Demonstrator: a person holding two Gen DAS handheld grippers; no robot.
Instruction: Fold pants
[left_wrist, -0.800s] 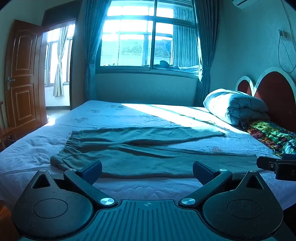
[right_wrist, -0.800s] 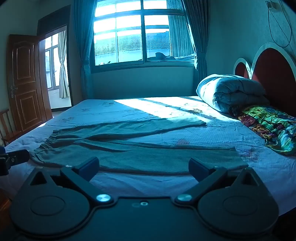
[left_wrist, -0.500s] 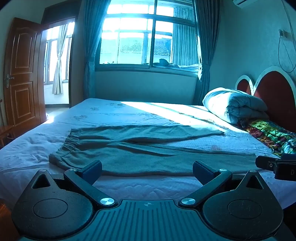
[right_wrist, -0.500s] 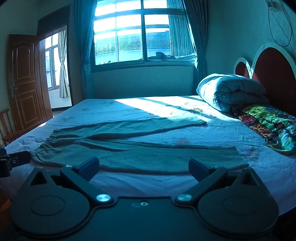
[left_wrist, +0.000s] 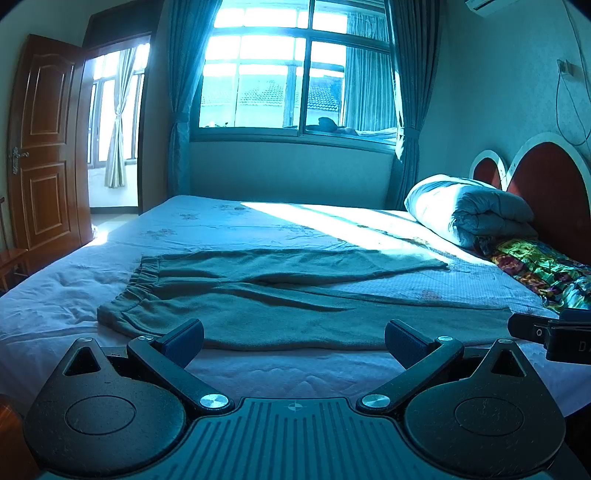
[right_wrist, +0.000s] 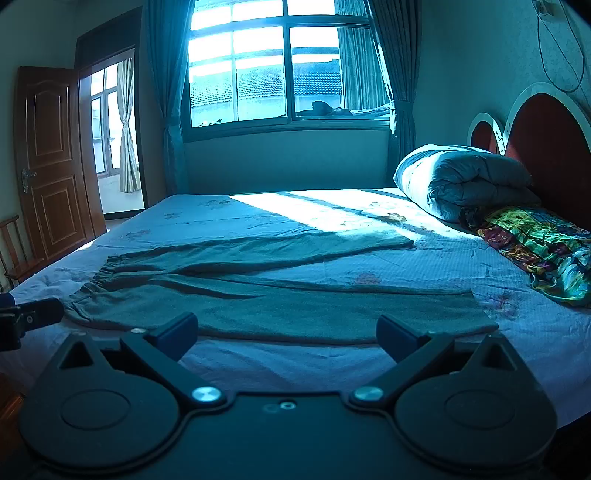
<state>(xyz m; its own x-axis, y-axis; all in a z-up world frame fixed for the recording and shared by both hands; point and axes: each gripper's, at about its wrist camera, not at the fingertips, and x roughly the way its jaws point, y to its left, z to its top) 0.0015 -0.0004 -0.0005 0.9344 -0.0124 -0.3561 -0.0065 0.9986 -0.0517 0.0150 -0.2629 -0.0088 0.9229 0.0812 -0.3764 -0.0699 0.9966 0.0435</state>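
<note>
Grey-green pants (left_wrist: 280, 295) lie spread flat across the bed, waistband at the left, both legs running to the right and splayed apart. The same pants (right_wrist: 266, 291) fill the middle of the right wrist view. My left gripper (left_wrist: 294, 339) hovers open over the bed's near edge, just short of the near leg, nothing between its fingers. My right gripper (right_wrist: 286, 330) is likewise open and empty in front of the near leg. Its tip (left_wrist: 546, 334) shows at the right edge of the left wrist view, near the leg cuff. The left gripper's tip (right_wrist: 29, 317) shows by the waistband.
The bed (left_wrist: 258, 229) carries a light patterned sheet. A rolled duvet (left_wrist: 465, 210) and a colourful pillow (left_wrist: 543, 269) lie by the red headboard (left_wrist: 546, 177) at right. A window with curtains is behind; a wooden door (left_wrist: 44, 147) stands open at left.
Both views shift only slightly; the left gripper has drifted a little so the pants sit marginally lower and more to the left. Both grippers stay open and empty.
</note>
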